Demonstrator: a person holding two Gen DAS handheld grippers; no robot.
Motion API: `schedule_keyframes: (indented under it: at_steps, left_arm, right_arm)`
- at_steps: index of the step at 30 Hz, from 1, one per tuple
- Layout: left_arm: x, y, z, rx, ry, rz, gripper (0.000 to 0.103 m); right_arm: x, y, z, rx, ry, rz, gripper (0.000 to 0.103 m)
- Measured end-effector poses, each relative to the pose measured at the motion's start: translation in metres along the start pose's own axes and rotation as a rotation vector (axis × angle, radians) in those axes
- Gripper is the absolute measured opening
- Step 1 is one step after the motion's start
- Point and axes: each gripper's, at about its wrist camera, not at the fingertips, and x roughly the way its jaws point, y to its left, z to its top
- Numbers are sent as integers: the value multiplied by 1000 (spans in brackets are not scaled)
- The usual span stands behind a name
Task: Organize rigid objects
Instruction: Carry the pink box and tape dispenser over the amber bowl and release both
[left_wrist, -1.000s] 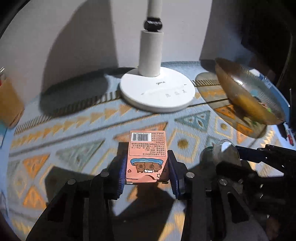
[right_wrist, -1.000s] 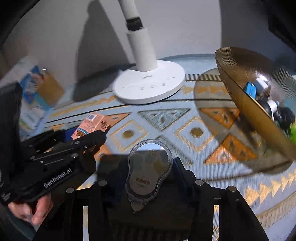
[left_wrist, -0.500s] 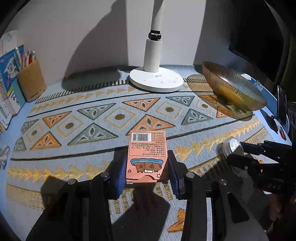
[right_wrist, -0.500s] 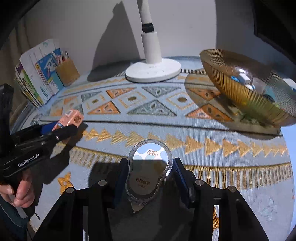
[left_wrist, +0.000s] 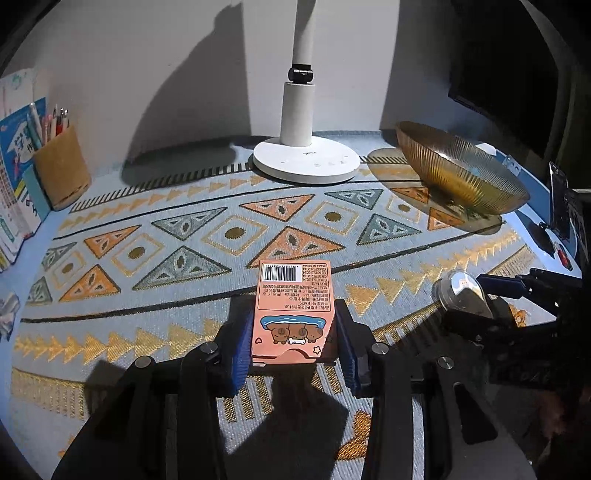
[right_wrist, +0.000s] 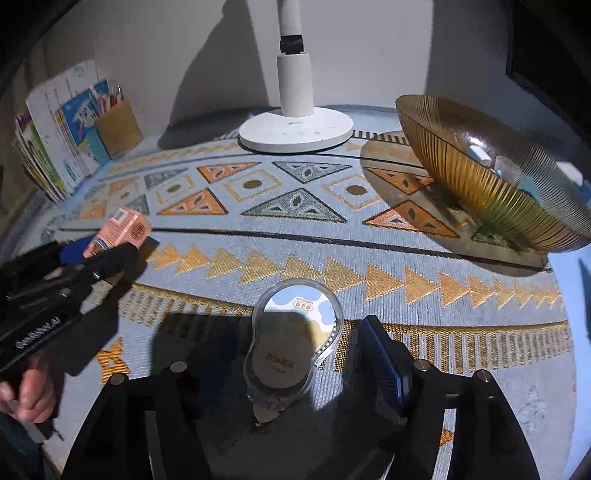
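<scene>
Fingers of our left gripper (left_wrist: 293, 347) clamp the pink box (left_wrist: 293, 314) for carrying; our right gripper (right_wrist: 314, 354) has just been opening, freeing the correction tape (right_wrist: 291, 343) onto the surface (right_wrist: 369, 236).

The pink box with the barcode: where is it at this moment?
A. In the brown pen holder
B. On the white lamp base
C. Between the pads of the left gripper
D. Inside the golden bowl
C: the pink box sits clamped between the blue pads of the left gripper, above the patterned mat.
</scene>
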Motion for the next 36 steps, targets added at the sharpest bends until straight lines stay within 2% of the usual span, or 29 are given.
schedule_keyframes:
  at_steps: [1,11,13,16,18,22,25,27,32,35,36]
  left_arm:
    - [1,1,0,-3,5,1,37]
    - [2,-1,0,6,14,13,37]
    - [2,1,0,1,13,14,37]
    - [1,5,1,-18,6,12,37]
    - [-2,5,1,-22,-4,17,37]
    - [-8,-3,5,3,-14,22,37]
    - [-19,-12,19,12,-33,11,37]
    - [-29,-22,40,24,-63,-7,37]
    - [-39,-54,100,57,-113,-113,37]
    - [-39,-90,135,104,-145,-196,37]
    - [-37,-103,147,115,-153,-246,37]
  right_arm:
    - [0,5,0,-11,-2,-31,66]
    - [-4,13,-1,97,-6,-101,59]
    - [-5,14,0,107,-14,-104,48]
    - [-4,19,2,104,-19,-95,48]
    - [-7,22,3,108,-31,-43,48]
    - [-21,13,4,159,-74,124,48]
    - [-38,-1,9,175,-115,164,48]
    - [-55,-18,14,188,-162,166,48]
    - [-110,-89,27,270,-321,150,48]
    - [-139,-138,39,329,-399,60,48]
    - [-147,-152,44,346,-417,26,48]
